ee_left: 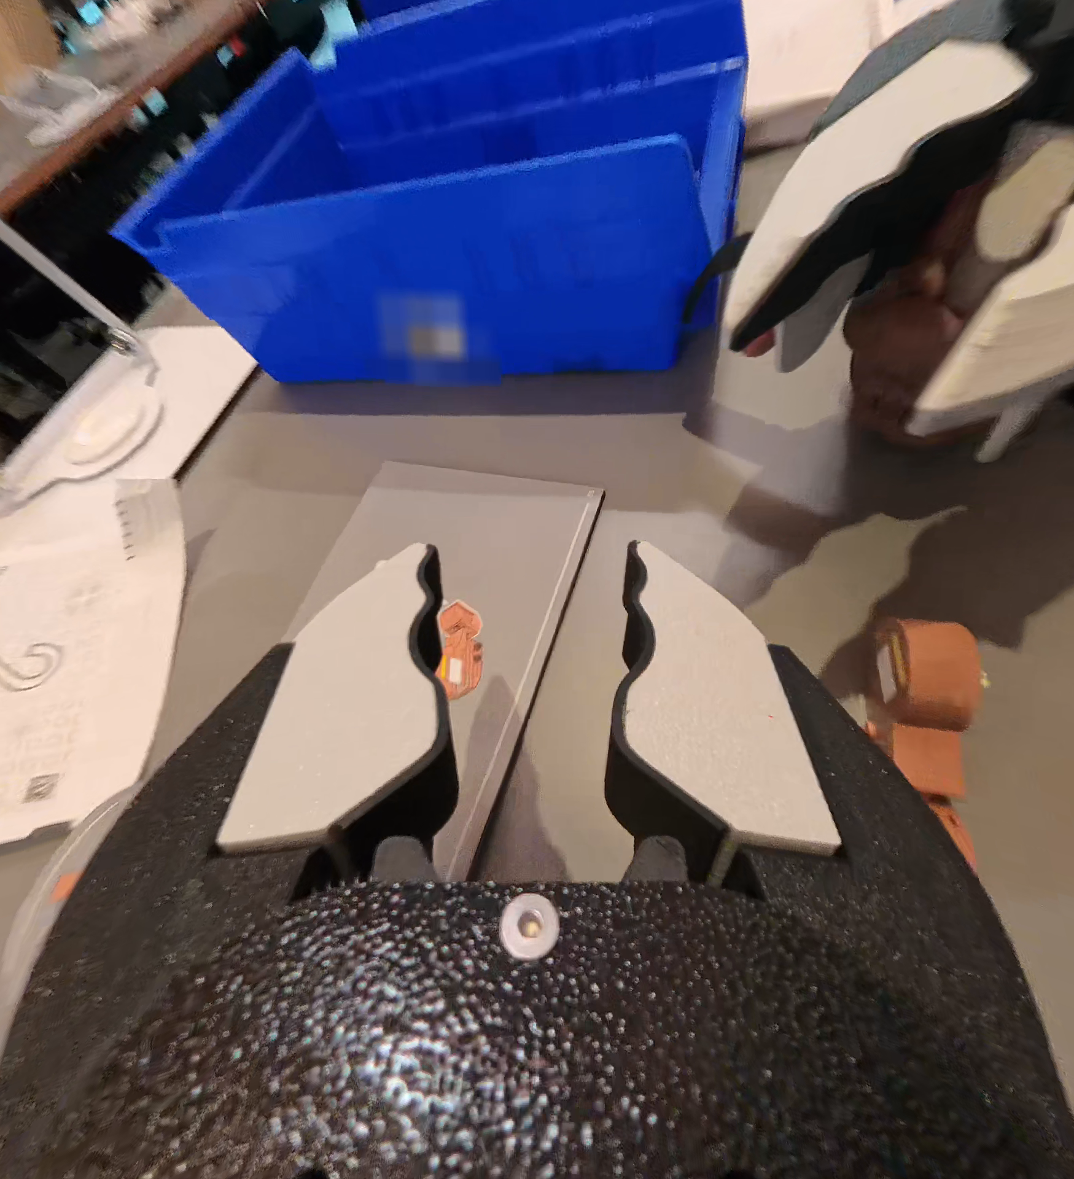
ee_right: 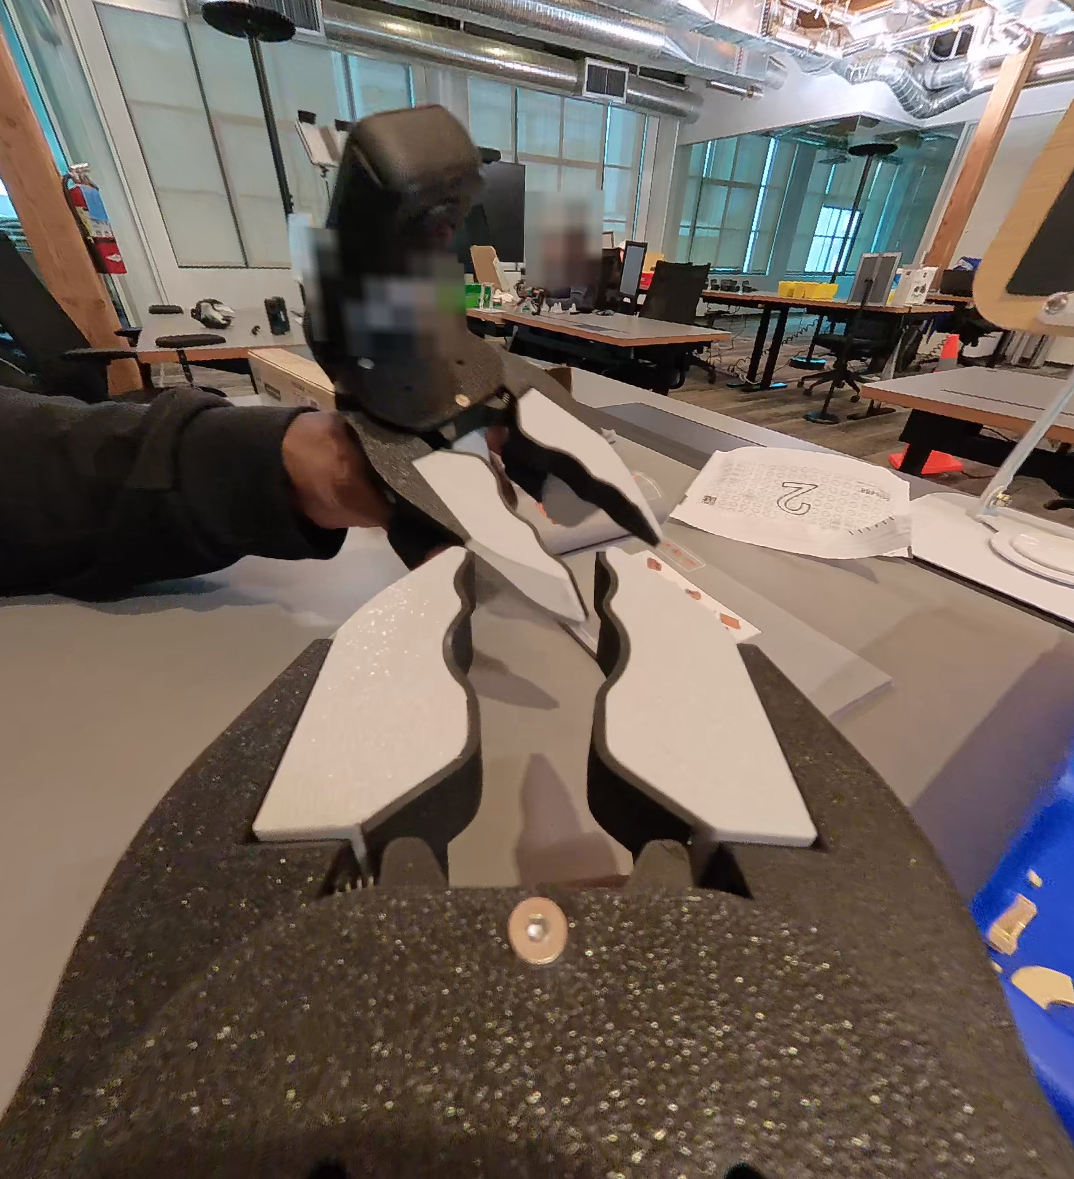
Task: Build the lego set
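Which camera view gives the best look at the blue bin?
The left wrist view: the blue bin stands whole across the grey table, with its inner dividers visible, beyond the open left gripper. The right wrist view catches only a blurred corner at the right edge.

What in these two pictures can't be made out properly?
- Blue bin: its inside is hidden by its near wall in the left wrist view.
- Brown object: cut off behind the left gripper.
- Right gripper: motion-blurred there.
- Small orange pieces: too small to identify.
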`<action>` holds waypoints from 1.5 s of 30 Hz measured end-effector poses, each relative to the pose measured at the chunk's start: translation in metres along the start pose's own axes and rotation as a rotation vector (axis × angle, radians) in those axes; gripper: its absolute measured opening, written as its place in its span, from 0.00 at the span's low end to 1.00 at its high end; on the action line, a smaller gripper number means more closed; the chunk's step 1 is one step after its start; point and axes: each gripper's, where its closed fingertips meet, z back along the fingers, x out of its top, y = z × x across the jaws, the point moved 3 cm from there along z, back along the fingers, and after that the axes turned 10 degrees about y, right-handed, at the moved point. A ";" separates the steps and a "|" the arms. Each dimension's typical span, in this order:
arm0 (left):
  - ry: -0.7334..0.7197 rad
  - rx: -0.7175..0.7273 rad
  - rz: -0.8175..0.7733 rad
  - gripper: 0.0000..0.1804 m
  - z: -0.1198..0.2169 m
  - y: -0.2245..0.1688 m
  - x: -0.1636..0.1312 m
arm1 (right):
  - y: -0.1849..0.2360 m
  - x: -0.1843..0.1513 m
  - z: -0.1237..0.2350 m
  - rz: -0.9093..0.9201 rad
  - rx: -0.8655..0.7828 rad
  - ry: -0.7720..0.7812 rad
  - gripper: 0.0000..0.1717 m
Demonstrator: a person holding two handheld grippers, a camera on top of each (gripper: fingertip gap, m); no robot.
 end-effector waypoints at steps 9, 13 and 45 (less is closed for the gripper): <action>0.162 -0.042 0.005 0.27 -0.060 -0.004 -0.006 | -0.016 -0.008 0.011 -0.081 0.018 0.041 0.20; 0.195 -0.051 -0.005 0.26 -0.064 -0.004 -0.008 | -0.016 -0.012 0.018 -0.096 0.106 0.065 0.20; 0.280 -0.038 0.081 0.25 -0.068 0.001 -0.016 | -0.016 -0.016 0.023 -0.113 0.193 0.091 0.20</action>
